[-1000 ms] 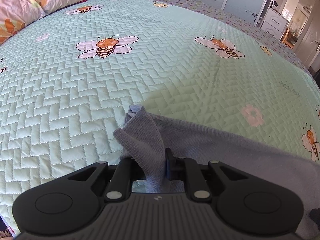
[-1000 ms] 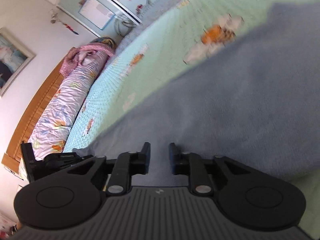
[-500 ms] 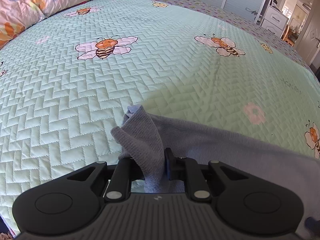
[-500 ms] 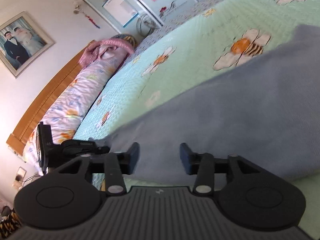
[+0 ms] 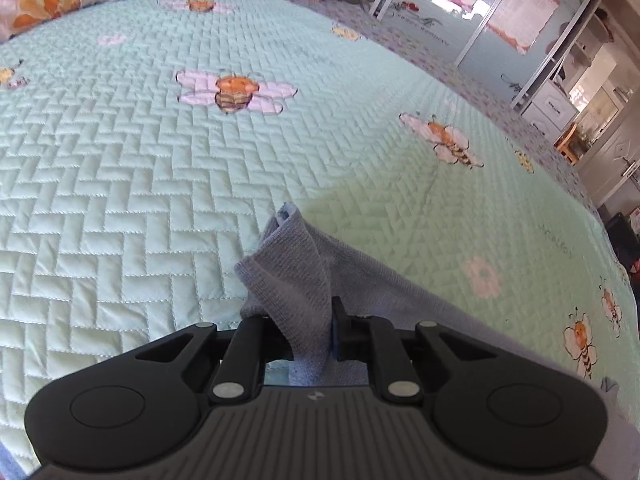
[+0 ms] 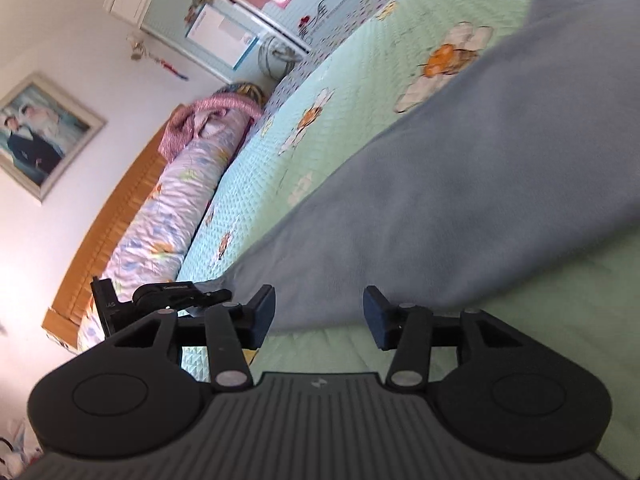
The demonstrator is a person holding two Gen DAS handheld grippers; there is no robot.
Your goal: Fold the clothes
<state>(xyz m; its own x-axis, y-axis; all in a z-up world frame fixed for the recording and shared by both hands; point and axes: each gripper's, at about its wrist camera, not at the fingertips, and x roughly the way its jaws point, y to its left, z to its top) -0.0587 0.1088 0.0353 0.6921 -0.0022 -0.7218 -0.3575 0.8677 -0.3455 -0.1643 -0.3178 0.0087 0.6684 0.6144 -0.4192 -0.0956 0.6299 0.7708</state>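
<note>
A grey-blue knit garment (image 5: pixel 288 264) lies spread on the mint bee-print bedspread (image 5: pixel 200 184). My left gripper (image 5: pixel 316 320) is shut on a bunched corner of it, and that corner stands up in a peak between the fingers. In the right wrist view the same garment (image 6: pixel 460 184) stretches away to the upper right as a long flat band. My right gripper (image 6: pixel 319 312) hovers at its near edge with the jaws apart and closing. Its pads press on nothing. The left gripper (image 6: pixel 172 296) shows at the garment's far left corner.
A rolled floral quilt (image 6: pixel 176 208) lies along the wooden headboard (image 6: pixel 104 232). A framed photo (image 6: pixel 36 136) hangs on the wall. Pale wardrobe doors (image 5: pixel 500 12) and a white drawer unit (image 5: pixel 548 108) stand beyond the bed's far side.
My right gripper's jaws have spread wider and it has drawn back, so bare bedspread now shows under it. The left gripper keeps its hold on the corner and has rolled slightly.
</note>
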